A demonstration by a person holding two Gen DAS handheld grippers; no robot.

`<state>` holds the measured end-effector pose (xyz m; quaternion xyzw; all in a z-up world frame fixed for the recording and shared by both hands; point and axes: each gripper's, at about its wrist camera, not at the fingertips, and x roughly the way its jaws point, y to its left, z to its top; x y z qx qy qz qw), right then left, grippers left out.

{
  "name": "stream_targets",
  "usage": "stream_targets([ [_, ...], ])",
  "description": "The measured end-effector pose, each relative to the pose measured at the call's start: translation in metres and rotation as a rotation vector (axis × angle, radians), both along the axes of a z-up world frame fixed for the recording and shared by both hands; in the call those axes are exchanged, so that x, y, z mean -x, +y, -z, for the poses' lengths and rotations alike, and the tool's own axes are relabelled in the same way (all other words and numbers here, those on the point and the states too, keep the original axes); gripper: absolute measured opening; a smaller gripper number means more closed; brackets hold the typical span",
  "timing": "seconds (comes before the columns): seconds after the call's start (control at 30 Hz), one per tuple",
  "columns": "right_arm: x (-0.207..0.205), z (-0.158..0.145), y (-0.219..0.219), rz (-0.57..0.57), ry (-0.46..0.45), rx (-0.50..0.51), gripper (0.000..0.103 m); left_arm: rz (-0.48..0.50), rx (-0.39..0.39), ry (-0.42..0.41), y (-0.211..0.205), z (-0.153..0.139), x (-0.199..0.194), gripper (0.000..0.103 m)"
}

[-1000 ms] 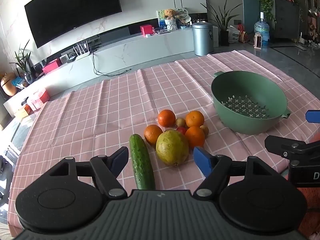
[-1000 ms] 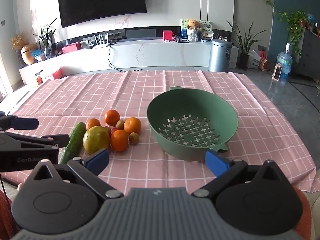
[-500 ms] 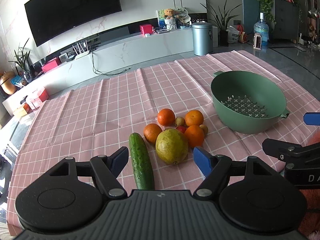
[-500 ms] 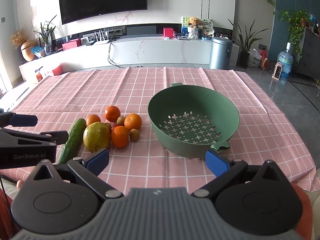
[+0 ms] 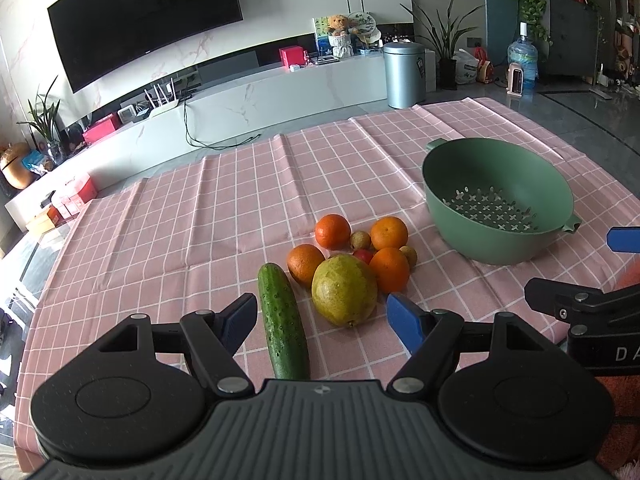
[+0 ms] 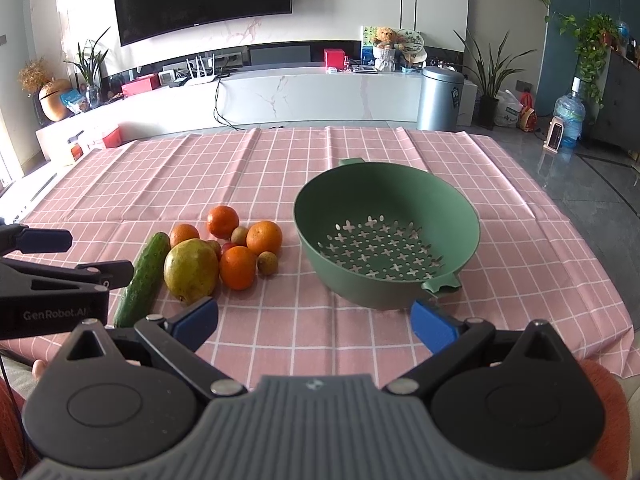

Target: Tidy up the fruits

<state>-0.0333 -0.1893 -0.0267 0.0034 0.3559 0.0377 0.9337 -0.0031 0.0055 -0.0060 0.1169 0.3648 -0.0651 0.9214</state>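
Observation:
A cluster of fruit lies on the pink checked tablecloth (image 5: 200,216): a large yellow-green mango (image 5: 344,290), several oranges (image 5: 389,233), small brown fruits (image 5: 360,239), a red fruit (image 5: 363,256) and a cucumber (image 5: 282,320). A green colander (image 5: 496,200) stands empty to their right. My left gripper (image 5: 322,320) is open and empty, just short of the cucumber and mango. My right gripper (image 6: 314,320) is open and empty, in front of the colander (image 6: 386,232); the mango (image 6: 191,271) and cucumber (image 6: 143,280) lie to its left.
The left gripper shows at the left edge of the right wrist view (image 6: 56,280); the right gripper shows at the right edge of the left wrist view (image 5: 580,304). The table's near edge lies close under both grippers. A TV unit and bin (image 5: 404,74) stand beyond the table.
Both grippers have drifted slightly back and up; the fruit and colander sit a little higher in view. Nothing was taken hold of.

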Motion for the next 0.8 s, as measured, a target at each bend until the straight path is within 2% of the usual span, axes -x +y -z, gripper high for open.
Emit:
stream_targets([
  [0.8, 0.0000, 0.0005, -0.0001, 0.004, 0.011, 0.000, 0.098, -0.001, 0.000, 0.000, 0.0006, 0.0009, -0.0009, 0.087],
])
